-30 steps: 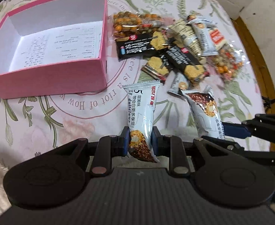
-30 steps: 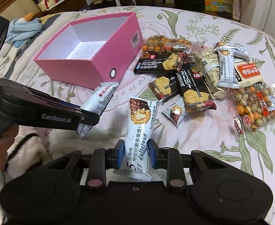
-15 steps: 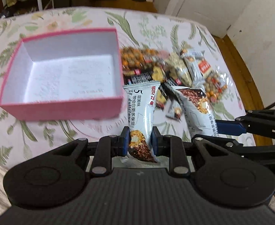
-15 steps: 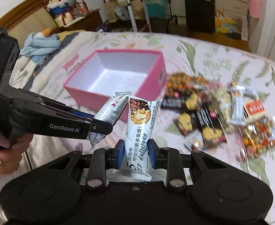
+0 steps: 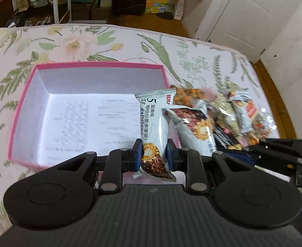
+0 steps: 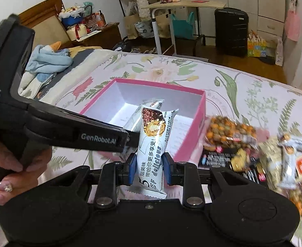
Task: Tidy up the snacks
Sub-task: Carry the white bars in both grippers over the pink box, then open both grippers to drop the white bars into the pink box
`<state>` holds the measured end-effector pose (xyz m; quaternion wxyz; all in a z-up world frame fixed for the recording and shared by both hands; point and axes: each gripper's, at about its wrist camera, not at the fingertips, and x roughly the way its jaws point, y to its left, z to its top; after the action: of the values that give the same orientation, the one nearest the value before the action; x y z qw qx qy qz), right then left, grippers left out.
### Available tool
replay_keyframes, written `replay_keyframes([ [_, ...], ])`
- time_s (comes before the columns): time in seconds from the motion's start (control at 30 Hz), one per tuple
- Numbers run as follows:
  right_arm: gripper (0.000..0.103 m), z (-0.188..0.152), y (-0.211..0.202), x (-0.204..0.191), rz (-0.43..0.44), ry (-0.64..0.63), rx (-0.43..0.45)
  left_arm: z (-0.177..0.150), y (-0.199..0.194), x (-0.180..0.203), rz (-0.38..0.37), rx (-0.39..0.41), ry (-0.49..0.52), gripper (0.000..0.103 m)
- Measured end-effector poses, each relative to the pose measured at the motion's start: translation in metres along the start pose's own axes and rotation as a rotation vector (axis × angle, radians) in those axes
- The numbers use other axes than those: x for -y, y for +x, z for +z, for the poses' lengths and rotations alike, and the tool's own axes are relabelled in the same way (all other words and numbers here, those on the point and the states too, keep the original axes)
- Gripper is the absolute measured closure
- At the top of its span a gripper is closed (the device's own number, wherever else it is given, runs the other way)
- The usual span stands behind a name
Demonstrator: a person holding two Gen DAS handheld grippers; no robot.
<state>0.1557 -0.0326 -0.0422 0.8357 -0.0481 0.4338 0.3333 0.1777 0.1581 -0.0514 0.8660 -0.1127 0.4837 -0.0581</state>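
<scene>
Now both grippers hang over the bed, each pinching a snack bar of the same kind. The left gripper [image 5: 152, 156] has its blue pads pressed against the lower end of a grey-white wafer bar [image 5: 155, 131], which stands upright between them, its top edge over the near right part of the pink box [image 5: 21, 111]. The right gripper [image 6: 149, 167] clamps a second wafer bar [image 6: 154, 144] near its lower half, the chocolate picture at the top, the wrapper leaning slightly toward the box. From the right wrist view the left gripper's black body crosses from the left side, a hand [image 6: 17, 164] wrapped around its handle, and its bar sits just behind the right one, both held above the near side of the box, clear of its floor. The box lies open on the flowered bedspread [image 5: 79, 43], white inside, with faint print showing on its floor and no snacks in it. Just to the right of the box, the remaining snacks [image 6: 243, 144] lie in a loose pile on the bedspread: a clear bag of orange coated nuts, dark cracker packs and pale wrappers, all blurred.
</scene>
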Motion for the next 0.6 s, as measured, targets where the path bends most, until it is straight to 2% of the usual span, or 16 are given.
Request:
replay_keyframes([
  [0.13, 0.072, 0.024, 0.042, 0.007, -0.001, -0.034, -0.016, 0.02, 0.028, -0.026, 0.022, -0.004, -0.063, 0.08],
  [0.27, 0.073, 0.042, 0.087, 0.019, -0.052, -0.07, -0.057, 0.032, 0.06, -0.052, -0.021, -0.019, -0.163, 0.08],
  [0.43, 0.073, 0.052, 0.131, 0.026, -0.091, -0.122, -0.132, 0.035, 0.097, -0.072, -0.044, -0.014, -0.232, 0.08],
  [0.6, 0.073, 0.054, 0.16, 0.015, -0.155, -0.265, -0.185, 0.037, 0.123, -0.082, -0.071, -0.045, -0.278, 0.08],
])
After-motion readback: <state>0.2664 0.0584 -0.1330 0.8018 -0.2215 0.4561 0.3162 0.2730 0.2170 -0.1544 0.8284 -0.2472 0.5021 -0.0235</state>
